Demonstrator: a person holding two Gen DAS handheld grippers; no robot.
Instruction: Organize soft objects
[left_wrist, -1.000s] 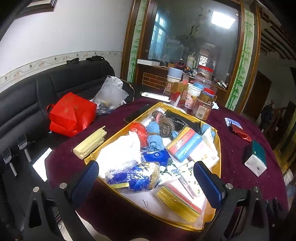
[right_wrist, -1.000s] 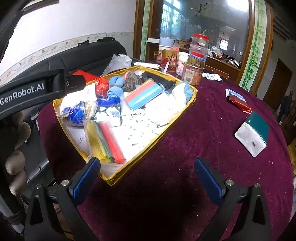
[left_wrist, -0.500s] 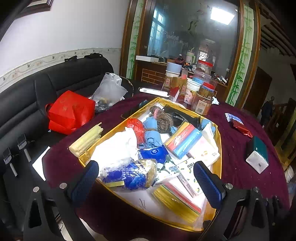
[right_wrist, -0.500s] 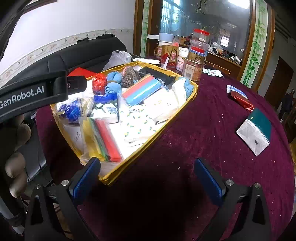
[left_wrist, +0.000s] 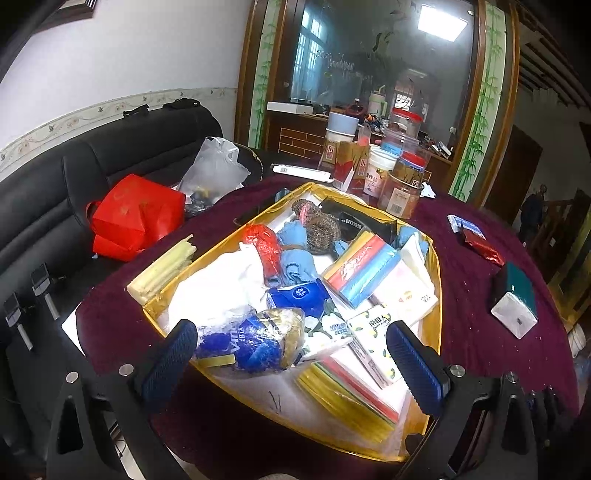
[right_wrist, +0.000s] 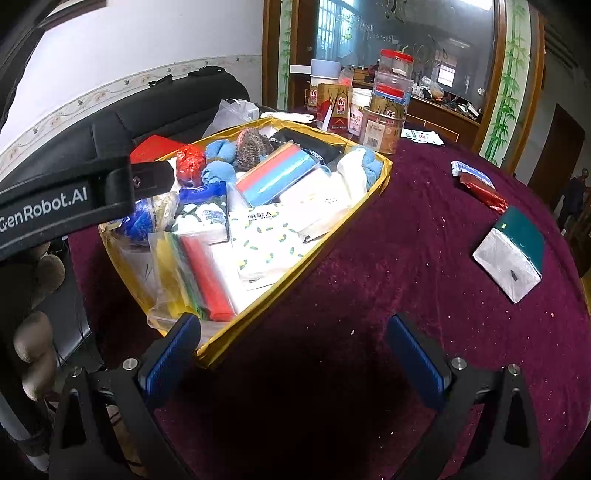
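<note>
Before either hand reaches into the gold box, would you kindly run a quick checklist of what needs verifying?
1. Left tongs open, holding nothing: ok.
2. Right tongs open, holding nothing: ok.
3. Left tongs over the gold box, blue bagged item between the fingers: ok.
4. Right tongs over the box: not ok, they hover above bare maroon cloth beside it.
5. Soft blue cloths reachable: ok, uncovered.
6. What lies under the top layer: cannot tell.
</note>
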